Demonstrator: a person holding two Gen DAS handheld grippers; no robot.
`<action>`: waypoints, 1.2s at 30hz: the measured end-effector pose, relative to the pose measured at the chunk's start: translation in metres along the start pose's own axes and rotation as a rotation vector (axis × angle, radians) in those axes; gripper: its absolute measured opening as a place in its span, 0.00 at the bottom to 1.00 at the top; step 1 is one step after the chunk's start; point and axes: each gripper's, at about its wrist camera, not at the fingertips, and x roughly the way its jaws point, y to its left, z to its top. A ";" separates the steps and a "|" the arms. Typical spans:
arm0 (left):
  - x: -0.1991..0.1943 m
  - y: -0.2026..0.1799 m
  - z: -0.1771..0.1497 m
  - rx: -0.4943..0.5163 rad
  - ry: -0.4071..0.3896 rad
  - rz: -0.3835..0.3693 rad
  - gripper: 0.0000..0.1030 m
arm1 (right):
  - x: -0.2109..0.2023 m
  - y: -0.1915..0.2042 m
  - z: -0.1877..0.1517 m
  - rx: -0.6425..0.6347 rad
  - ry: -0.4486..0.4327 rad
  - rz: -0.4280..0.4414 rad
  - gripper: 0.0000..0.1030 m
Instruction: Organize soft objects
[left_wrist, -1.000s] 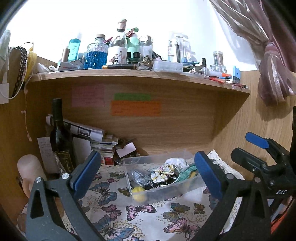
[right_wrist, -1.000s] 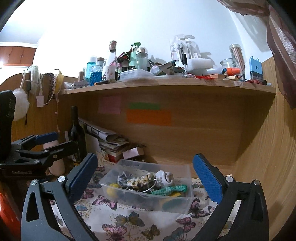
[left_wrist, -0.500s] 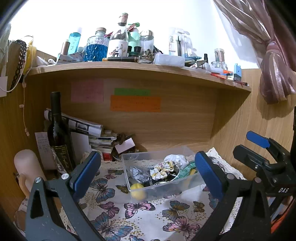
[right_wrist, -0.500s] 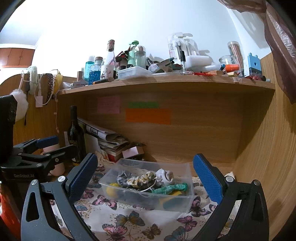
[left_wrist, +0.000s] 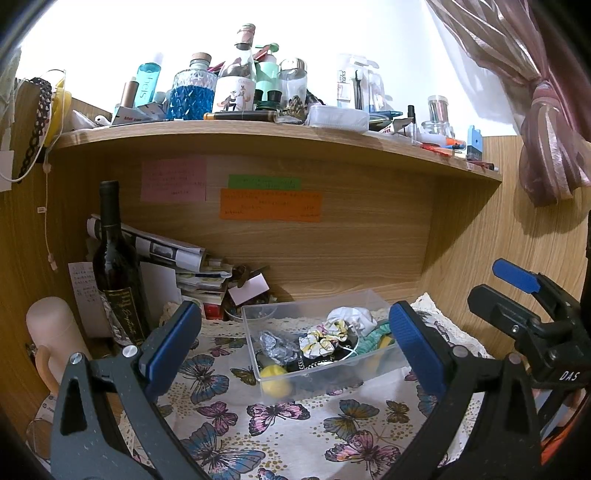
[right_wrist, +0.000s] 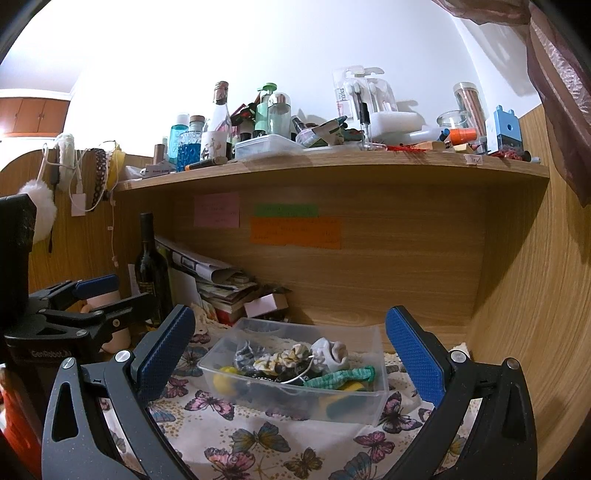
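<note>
1. While both tools are hovering above the counter, the left tool (left_wrist: 293, 338) is pointing level toward a clear plastic bin (left_wrist: 364, 373), its blue pads (left_wrist: 173, 345) spread wide and gripping nothing.
2. Right tool (right_wrist: 290, 352) is sitting in a matching pose, pads (right_wrist: 413, 360) wide apart and empty, framing the same bin (right_wrist: 347, 400) from the right side.
3. Each tool is showing up in the other's camera: the right one (left_wrist: 517, 291) at the right edge of the left wrist view, the left one (right_wrist: 96, 299) at the left edge of the right wrist view.
4. Soft objects are lying piled inside the bin: a patterned scrunchie (left_wrist: 325, 334), a white cloth (left_wrist: 351, 317), a green band (right_wrist: 341, 376), a silver piece (left_wrist: 277, 345), a yellow ball (left_wrist: 275, 380).
5. Bin is resting on a butterfly-print cloth (left_wrist: 280, 417) covering the counter, inside a wooden alcove.
6. Dark wine bottle (left_wrist: 116, 266) is standing upright at the back left, beside stacked papers (left_wrist: 199, 273).
7. Pink, green and orange notes (left_wrist: 271, 205) are sticking to the back panel.
8. Shelf (left_wrist: 332, 142) overhead is carrying crowded bottles and jars; a tied curtain (left_wrist: 546, 147) is hanging at right.
</note>
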 end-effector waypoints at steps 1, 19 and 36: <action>0.000 0.000 0.000 -0.001 0.000 0.000 1.00 | 0.000 0.000 0.000 0.001 -0.001 0.001 1.00; -0.001 -0.002 0.001 0.003 -0.003 0.004 1.00 | -0.001 0.001 0.001 0.005 -0.005 0.005 1.00; -0.001 -0.002 0.002 0.006 -0.012 -0.026 1.00 | -0.001 0.000 0.001 0.006 -0.003 0.008 1.00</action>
